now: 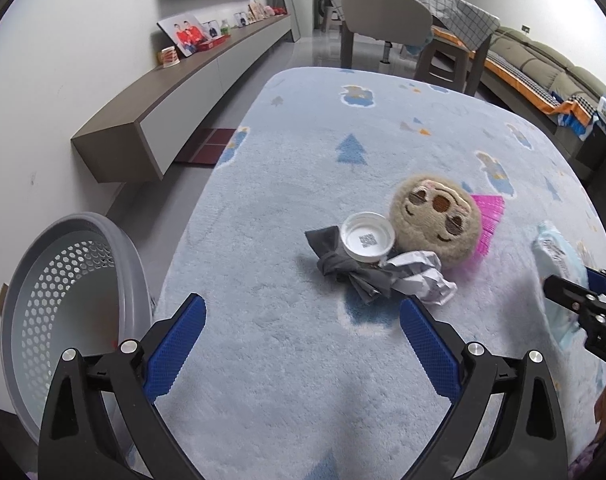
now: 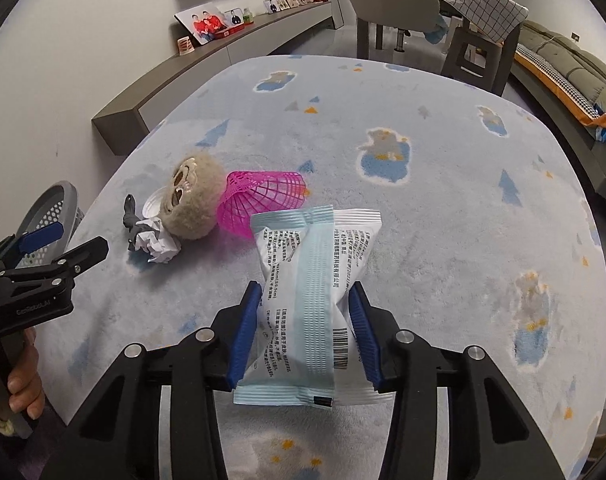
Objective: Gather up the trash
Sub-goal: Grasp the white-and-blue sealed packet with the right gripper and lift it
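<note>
Blue pads on my right gripper (image 2: 305, 308) squeeze a white and pale blue packet (image 2: 311, 292) from both sides. The packet stands up between the jaws and bends in a little where the pads (image 2: 249, 328) press it. It sticks out past the fingertips, above the fluffy blue rug (image 2: 443, 240).

My left gripper (image 1: 303, 316) has its jaws spread as wide as they go, and nothing is between them, only rug (image 1: 287, 360). Just past its fingertips lies a little pile of trash. I see a crumpled white paper (image 1: 423, 276) near the right fingertip, a knotted grey rag (image 1: 343, 268) beside it, and a round white lid (image 1: 367, 241) lying on the rag. Behind the lid sits a tan plush toy face (image 1: 437, 226), touching it. A pink plastic net basket (image 1: 489, 220) lies tipped over behind the toy.

Off to the left of the left jaw stands a grey bin (image 1: 75, 304) with small holes in its wall, at the edge of the rug.

I can see a hand (image 2: 21, 376) holding the left gripper's handle.
</note>
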The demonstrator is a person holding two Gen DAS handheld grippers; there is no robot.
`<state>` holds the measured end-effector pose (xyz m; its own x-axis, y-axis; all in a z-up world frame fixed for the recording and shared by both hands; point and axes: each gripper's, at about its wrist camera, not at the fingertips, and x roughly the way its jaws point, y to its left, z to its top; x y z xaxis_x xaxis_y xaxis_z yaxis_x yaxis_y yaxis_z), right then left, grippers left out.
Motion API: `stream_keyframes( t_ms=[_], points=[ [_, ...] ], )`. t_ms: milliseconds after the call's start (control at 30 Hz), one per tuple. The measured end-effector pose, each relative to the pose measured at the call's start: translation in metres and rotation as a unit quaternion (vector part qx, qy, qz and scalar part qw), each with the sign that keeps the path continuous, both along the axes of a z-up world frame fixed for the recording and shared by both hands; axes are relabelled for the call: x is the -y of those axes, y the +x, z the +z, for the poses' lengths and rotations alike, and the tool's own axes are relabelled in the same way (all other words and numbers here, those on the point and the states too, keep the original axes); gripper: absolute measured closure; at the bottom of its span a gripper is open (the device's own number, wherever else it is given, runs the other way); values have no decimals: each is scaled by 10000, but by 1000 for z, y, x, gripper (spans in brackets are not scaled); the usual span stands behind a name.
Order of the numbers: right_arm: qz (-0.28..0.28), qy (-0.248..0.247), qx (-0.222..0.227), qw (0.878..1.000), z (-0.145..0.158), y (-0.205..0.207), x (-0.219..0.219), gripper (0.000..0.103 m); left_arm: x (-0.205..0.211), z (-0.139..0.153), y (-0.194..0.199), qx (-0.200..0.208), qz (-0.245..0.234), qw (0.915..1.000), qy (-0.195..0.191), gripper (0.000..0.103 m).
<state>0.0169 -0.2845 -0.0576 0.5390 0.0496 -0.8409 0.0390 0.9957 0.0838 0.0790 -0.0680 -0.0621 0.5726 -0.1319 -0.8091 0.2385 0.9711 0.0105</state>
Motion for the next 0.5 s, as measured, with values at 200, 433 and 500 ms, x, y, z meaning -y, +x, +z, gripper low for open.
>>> stream_keyframes(
  t_ms=[200, 433, 500],
  points=[
    [-18, 26, 3, 10000, 2, -2, 0, 59, 2, -7, 16, -23, 211, 9997, 89, 7],
    [-4, 98, -7, 10000, 2, -3, 0, 59, 11, -16, 26, -79, 207, 9997, 111, 7],
    [1, 110, -15, 9999, 2, -2, 1, 59, 10, -20, 27, -138, 214, 9996, 157, 7]
  ],
)
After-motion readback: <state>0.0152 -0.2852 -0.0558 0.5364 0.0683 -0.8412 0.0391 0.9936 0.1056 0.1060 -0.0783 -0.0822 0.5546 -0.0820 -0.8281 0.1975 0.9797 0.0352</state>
